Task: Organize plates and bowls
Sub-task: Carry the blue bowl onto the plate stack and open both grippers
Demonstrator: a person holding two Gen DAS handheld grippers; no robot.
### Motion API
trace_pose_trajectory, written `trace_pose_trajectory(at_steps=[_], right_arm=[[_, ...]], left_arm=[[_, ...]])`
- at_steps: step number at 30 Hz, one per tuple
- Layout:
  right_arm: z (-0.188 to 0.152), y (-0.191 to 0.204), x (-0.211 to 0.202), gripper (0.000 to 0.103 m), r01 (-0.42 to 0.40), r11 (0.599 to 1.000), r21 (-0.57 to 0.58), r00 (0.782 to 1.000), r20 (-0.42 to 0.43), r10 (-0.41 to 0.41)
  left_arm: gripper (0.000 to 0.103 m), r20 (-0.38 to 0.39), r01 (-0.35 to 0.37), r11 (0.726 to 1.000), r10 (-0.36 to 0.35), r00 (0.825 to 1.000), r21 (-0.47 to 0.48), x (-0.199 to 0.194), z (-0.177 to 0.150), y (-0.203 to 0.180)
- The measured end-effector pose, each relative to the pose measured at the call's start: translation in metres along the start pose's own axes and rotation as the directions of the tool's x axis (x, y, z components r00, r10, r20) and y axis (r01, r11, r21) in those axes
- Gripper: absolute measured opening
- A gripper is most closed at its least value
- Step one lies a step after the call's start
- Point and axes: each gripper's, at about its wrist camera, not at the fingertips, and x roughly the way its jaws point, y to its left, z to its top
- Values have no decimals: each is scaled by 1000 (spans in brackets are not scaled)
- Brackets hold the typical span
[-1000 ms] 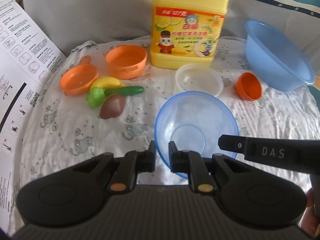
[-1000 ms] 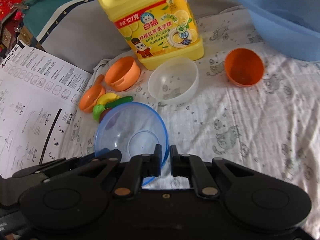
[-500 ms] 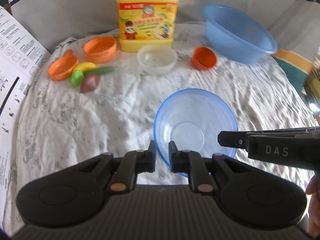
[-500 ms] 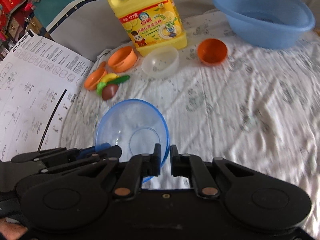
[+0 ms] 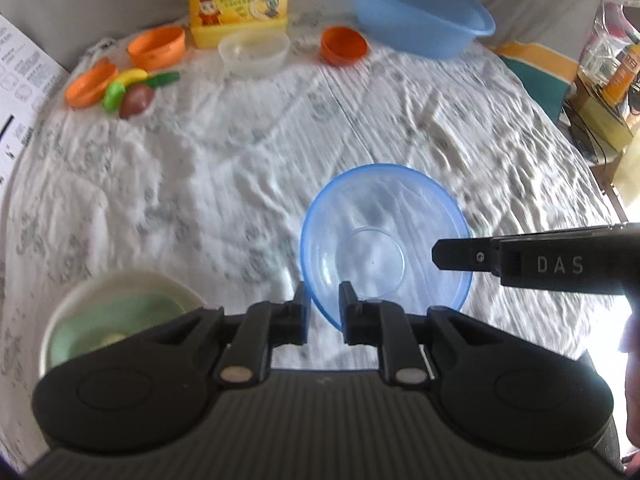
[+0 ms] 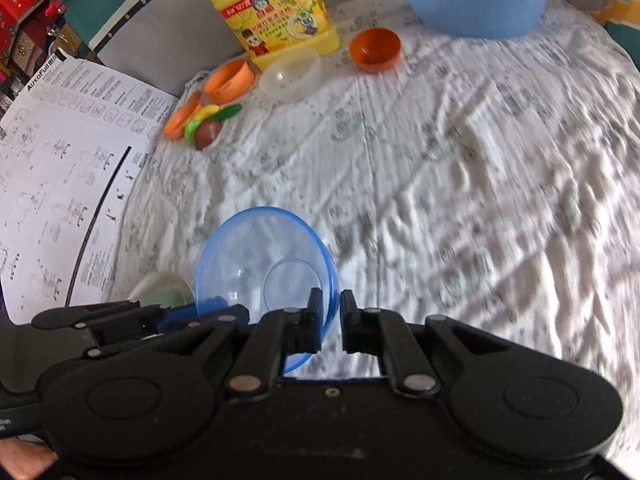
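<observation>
A clear blue bowl (image 5: 384, 236) is held in the air above the white cloth by both grippers. My left gripper (image 5: 322, 304) is shut on its near rim. My right gripper (image 6: 330, 312) is shut on the opposite rim of the blue bowl (image 6: 256, 256) and shows as a black arm at the right of the left wrist view. A white bowl with a green inside (image 5: 116, 320) sits near, low left, also seen in the right wrist view (image 6: 164, 292). Far back sit a clear bowl (image 5: 254, 50), an orange bowl (image 5: 344, 45) and two orange dishes (image 5: 157, 42).
A yellow detergent jug (image 5: 238, 0) and a large blue basin (image 5: 420, 16) stand at the back. Toy vegetables (image 5: 134, 88) lie at the back left. A printed paper sheet (image 6: 60, 168) lies along the left edge. Boxes and bags (image 5: 608, 80) stand beyond the right edge.
Both grippers have pulled back toward the near side with the blue bowl; the back objects look smaller. The white and green bowl has come into view at the low left.
</observation>
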Motion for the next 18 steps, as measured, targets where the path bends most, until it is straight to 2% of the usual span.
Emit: trace_pose_trajectory(at_steps=[8, 18], right_arm=[[-16, -5, 0, 9, 9, 1000, 2, 1000, -29, -9], [-15, -9, 8, 10, 14, 1000, 12, 999, -51, -14]], left_arm=[[14, -36, 14, 1000, -15, 999, -12, 5, -13, -5], [14, -65, 15, 1000, -16, 998, -22, 14, -12, -6]])
